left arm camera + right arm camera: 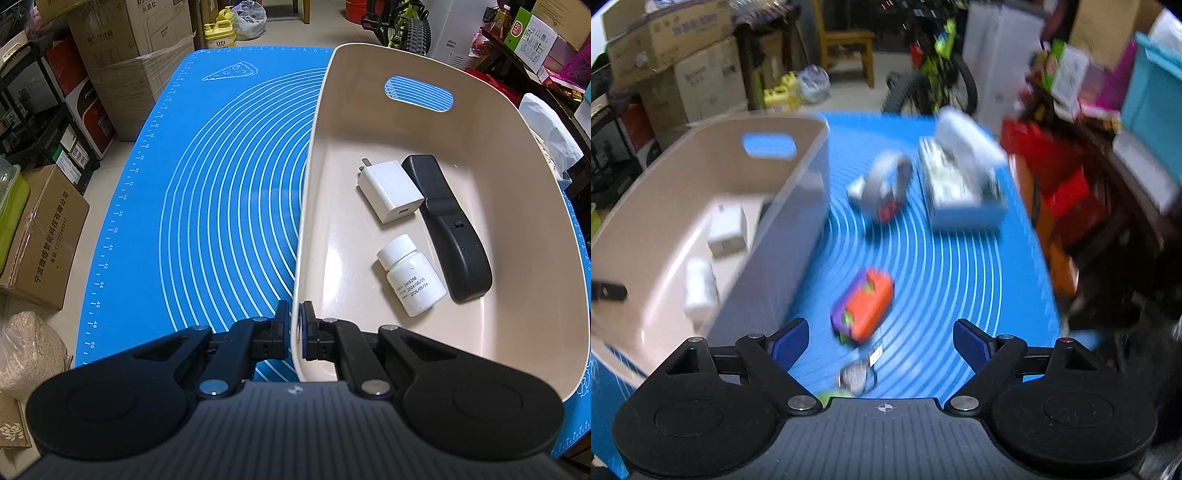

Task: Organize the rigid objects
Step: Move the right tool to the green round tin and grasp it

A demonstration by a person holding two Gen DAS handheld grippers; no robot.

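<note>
Cluttered storeroom, blue silicone mat (221, 192) on the counter. Smooth beige plastic bin (461, 122) holding white boxy charger (389, 190), ribbed-cap bottle (410, 275), black curved remote (448, 229). Left gripper (294, 328) clenched on bin's rim. Right gripper (881, 341) released, blurry orange toy (864, 306) beside bin.
</note>
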